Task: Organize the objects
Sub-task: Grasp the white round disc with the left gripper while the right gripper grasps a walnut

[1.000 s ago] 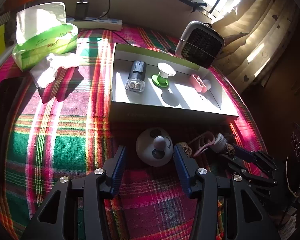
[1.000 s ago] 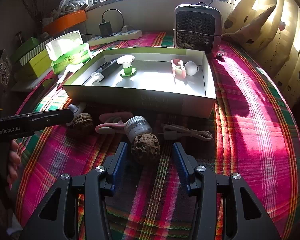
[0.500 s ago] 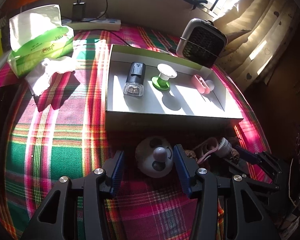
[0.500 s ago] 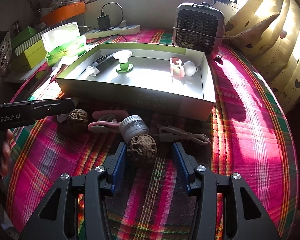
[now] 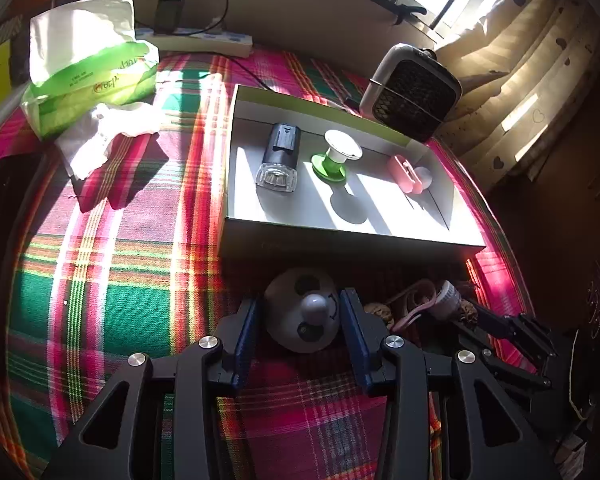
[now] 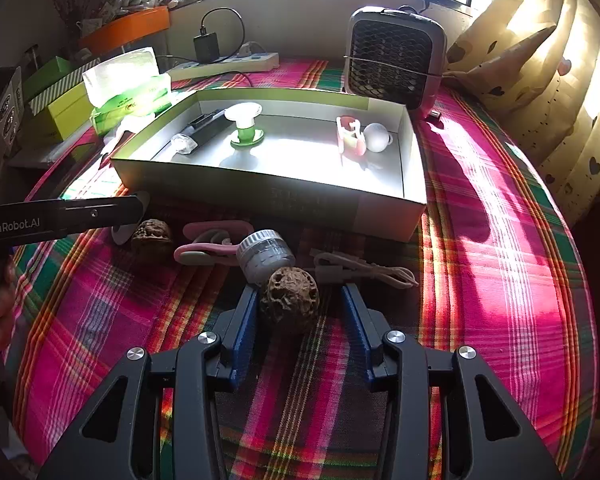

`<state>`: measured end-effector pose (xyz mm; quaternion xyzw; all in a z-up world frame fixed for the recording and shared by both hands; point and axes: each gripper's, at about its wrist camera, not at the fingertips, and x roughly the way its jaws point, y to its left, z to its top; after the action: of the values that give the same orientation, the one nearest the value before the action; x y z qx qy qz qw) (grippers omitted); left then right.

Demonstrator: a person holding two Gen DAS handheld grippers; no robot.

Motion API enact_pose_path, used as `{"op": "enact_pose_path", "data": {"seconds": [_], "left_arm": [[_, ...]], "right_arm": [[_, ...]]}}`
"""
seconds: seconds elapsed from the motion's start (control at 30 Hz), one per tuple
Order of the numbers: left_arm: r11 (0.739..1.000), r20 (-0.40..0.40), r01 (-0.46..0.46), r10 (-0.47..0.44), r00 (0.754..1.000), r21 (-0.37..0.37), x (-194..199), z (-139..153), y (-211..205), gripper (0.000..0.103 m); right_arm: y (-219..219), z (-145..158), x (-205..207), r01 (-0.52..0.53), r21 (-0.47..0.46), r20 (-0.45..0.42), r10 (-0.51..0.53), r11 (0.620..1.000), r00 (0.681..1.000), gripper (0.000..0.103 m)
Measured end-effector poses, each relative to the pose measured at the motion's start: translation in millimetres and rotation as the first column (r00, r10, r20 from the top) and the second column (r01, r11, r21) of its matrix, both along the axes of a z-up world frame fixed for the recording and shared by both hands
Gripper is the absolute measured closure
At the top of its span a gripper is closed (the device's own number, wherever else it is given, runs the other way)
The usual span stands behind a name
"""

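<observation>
A woven plaid cloth (image 6: 500,240) is seen, matt in finish. The walnut (image 6: 290,294) is rough and deeply pitted, while the panda toy (image 5: 302,312) looks smooth, slightly glossy plastic. The tray (image 6: 414,168) appears smooth, matt cardboard.

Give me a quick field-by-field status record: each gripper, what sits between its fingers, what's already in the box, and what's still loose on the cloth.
left gripper: open, fingers straddling the white panda-face toy
right gripper: open, walnut between its fingers, gap on the right side
box: holds black flashlight, green-and-white spool, pink clip, white ball
loose on cloth: second walnut, pink strap, grey cap, white cable
beyond the box: tissue pack, small heater
</observation>
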<state>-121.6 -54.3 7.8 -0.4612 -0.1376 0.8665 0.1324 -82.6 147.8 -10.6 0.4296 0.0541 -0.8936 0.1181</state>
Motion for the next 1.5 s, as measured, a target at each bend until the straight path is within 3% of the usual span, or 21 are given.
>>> {"op": "enact_pose_path", "data": {"seconds": [0.23,1.0,1.17,1.5], "left_arm": [[1.0,-0.004,-0.002,0.002,1.0,-0.005,0.7,0.1,0.9,0.065],[1.0,-0.006,0.0,0.0,1.0,-0.01,1.9,0.2,0.8,0.065],[1.0,-0.018,-0.002,0.002,1.0,-0.01,2.9,2.7,0.0,0.071],[1.0,-0.019,-0.004,0.004,1.0,-0.007,2.5,2.6,-0.8,0.071]], "right_arm": [[-0.6,0.1,0.8,-0.009,-0.008,-0.001,0.009,1.0,1.0,0.072],[-0.4,1.2,2.5,-0.007,-0.015,-0.004,0.007,1.0,1.0,0.072],[-1.1,3.1,3.6,-0.009,-0.021,-0.007,0.009,1.0,1.0,0.072],[1.0,2.6,3.2,-0.005,-0.025,-0.006,0.005,1.0,1.0,0.072]]}}
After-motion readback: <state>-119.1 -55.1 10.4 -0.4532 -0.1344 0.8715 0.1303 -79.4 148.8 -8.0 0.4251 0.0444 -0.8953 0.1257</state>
